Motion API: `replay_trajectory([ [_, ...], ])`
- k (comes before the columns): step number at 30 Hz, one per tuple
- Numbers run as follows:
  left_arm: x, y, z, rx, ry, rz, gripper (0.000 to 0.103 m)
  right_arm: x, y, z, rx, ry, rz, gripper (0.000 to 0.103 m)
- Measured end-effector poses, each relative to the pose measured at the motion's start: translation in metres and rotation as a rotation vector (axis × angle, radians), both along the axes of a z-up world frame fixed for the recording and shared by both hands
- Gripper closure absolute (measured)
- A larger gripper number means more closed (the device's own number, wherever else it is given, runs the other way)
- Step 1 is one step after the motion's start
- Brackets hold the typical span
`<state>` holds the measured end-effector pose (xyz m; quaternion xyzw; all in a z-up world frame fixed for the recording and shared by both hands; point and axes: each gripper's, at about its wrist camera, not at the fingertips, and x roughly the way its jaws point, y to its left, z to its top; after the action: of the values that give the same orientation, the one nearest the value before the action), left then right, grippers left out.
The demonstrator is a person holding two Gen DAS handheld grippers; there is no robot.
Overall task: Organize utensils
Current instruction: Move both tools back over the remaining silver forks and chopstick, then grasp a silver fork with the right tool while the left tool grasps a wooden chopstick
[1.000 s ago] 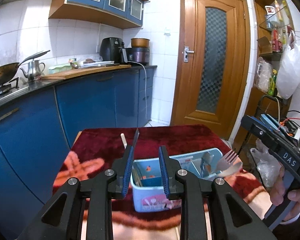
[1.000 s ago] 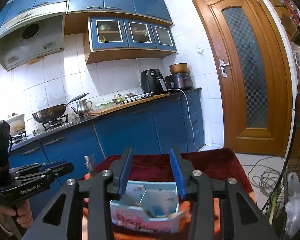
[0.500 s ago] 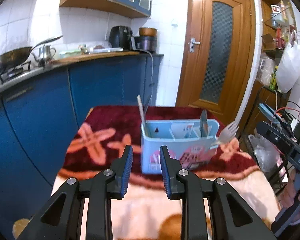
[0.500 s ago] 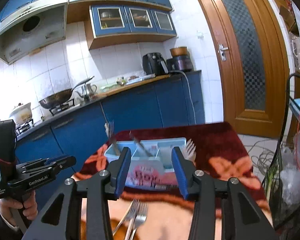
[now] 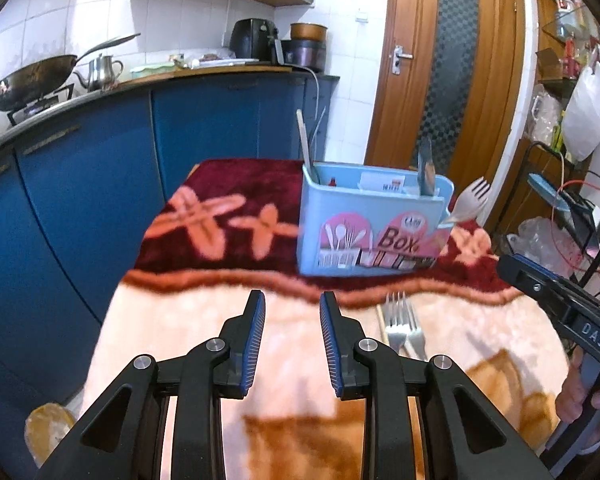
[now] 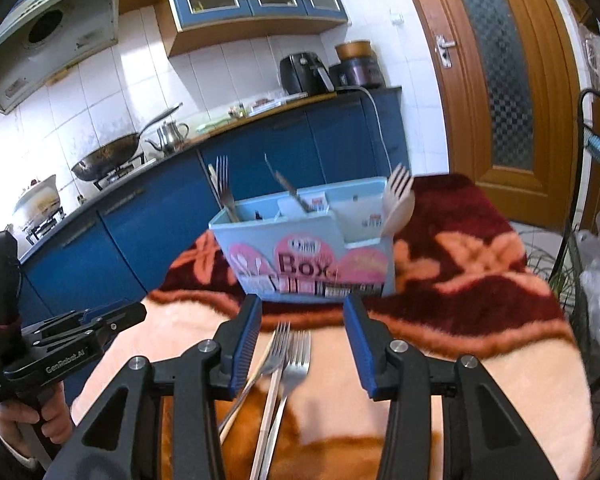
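The task is being judged as partly done. On the desk (image 6: 540,360), which is being covered by a blanket, the blue utensil box (image 6: 308,256) is standing near the far edge and is already holding a fork, a knife and a pale spork (image 6: 398,200). Two metal forks (image 6: 288,364) are still lying loose near the front edge. The right tongs (image 6: 302,344) are being held spread over the forks, nothing pinched. The left tongs (image 5: 292,344) are also spread and empty.

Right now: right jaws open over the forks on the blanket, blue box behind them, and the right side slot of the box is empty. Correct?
Not quite. The side slot of the blue box is not empty: a pale spork stands in it, as the right wrist view shows. The rest holds: the right gripper has its jaws open over the forks on the blanket, with the box behind them.
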<state>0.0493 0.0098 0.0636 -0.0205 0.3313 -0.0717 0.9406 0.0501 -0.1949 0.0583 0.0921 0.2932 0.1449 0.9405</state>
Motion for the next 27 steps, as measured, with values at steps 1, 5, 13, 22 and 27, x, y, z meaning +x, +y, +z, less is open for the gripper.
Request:
replay_trajectory([
  [1, -0.001, 0.000, -0.002, 0.000, 0.004, 0.002, 0.074, 0.001, 0.001, -0.003, 0.001, 0.010, 0.001, 0.057],
  [5, -0.003, 0.001, -0.013, 0.007, 0.026, 0.020, 0.074, 0.009, 0.007, -0.018, 0.004, 0.062, 0.015, 0.057],
  [13, -0.001, 0.006, -0.025, 0.016, 0.040, 0.040, 0.073, 0.027, 0.021, -0.041, -0.008, 0.137, 0.038, 0.057],
  [22, 0.007, 0.016, -0.038, -0.018, 0.069, 0.061, 0.073, 0.047, 0.037, -0.058, -0.025, 0.214, 0.062, 0.063],
  [27, 0.011, 0.019, -0.043, -0.034, 0.083, 0.064, 0.073, 0.056, 0.042, -0.064, -0.021, 0.241, 0.072, 0.070],
])
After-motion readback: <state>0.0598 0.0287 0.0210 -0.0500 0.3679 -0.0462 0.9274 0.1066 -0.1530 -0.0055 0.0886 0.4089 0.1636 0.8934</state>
